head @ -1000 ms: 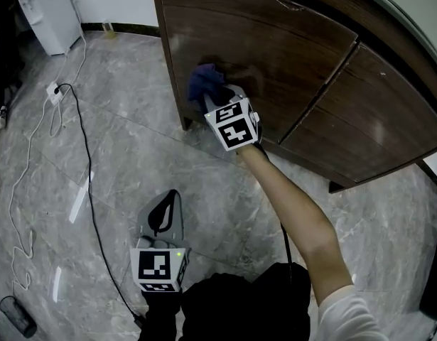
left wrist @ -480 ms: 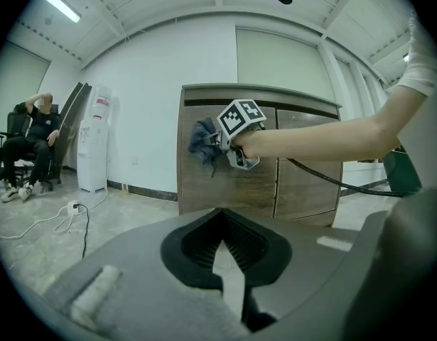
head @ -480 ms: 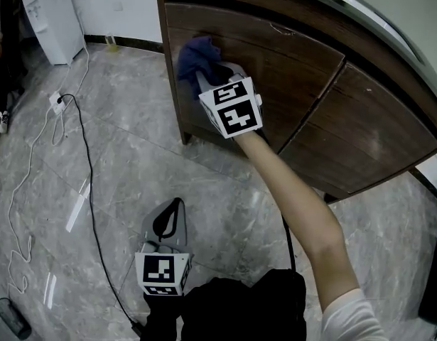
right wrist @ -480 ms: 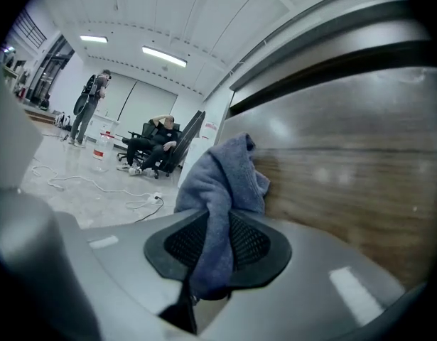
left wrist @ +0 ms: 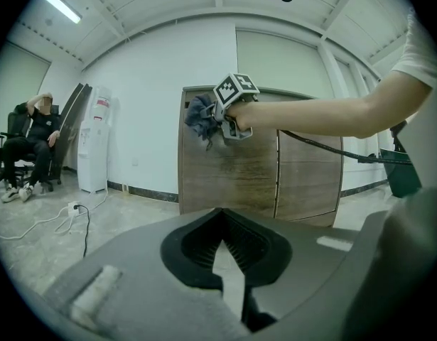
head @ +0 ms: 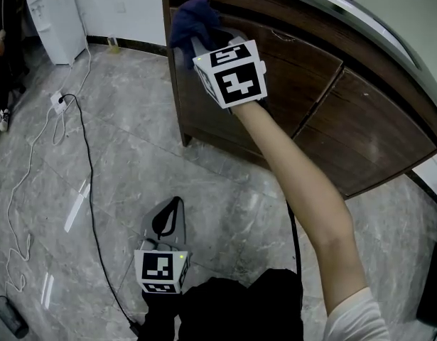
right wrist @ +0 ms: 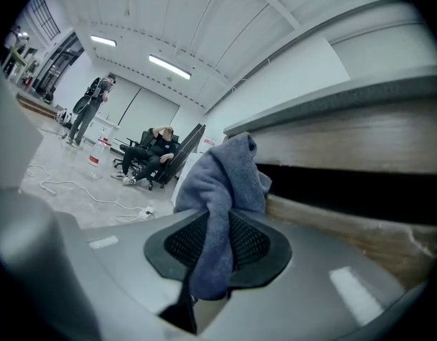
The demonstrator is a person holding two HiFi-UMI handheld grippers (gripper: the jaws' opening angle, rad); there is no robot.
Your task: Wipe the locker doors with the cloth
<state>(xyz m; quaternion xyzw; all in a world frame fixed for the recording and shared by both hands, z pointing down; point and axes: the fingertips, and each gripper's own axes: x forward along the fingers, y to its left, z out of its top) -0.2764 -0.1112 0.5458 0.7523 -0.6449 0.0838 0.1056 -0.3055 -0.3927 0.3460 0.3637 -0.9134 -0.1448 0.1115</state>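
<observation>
Grey stone floor (head: 111, 148), dark wood locker doors (head: 296, 62): wiping high on the end door (head: 204, 112).
Clamps the right claw (right wrist: 209, 272) on the blue-grey cloth (head: 192, 21), pinching a low fold to leave the loose bunch proud of the jaws, meeting the wood first. Presses it, seemingly, into the end door's upper corner, just under the dark gap (right wrist: 360, 187) below the locker's top edge, with the arm (head: 296, 176) stretched out for the height. Holds the left claw (left wrist: 229, 265) closed on nothing, low over the floor and well apart from the doors, probably to spare the wiping path. Leaves the neighbouring door (head: 381, 130), by the look of it, for a later pass.
</observation>
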